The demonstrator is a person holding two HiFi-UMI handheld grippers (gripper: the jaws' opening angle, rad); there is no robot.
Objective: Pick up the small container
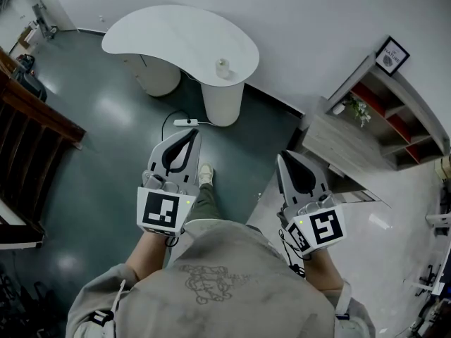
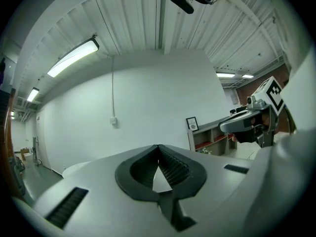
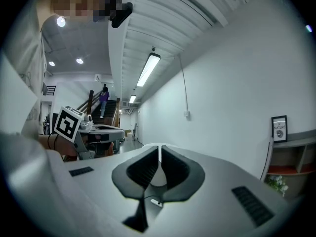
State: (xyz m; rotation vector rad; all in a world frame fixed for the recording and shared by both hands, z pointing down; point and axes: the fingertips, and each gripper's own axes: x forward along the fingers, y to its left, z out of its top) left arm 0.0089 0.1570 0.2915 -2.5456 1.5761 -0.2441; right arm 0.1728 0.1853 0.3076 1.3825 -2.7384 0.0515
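The small container [image 1: 222, 67], pale and round, stands near the right end of a white curved table [image 1: 162, 34] at the far side of the room. Both grippers are held close to the person's chest, well short of the table. In the head view the left gripper [image 1: 192, 134] points toward the table, its jaws shut with nothing between them. Beside it, the right gripper [image 1: 282, 158] is shut and empty too. Looking along the left gripper [image 2: 158, 147], the jaw tips meet. The right gripper [image 3: 159, 147] also shows closed tips. Neither gripper view shows the container.
A wooden shelf unit [image 1: 380, 111] with a plant and a framed picture stands at the right wall. Dark wooden stair rails [image 1: 35, 118] run along the left. A white power strip [image 1: 185, 122] with a cable lies on the dark floor before the table's pedestals.
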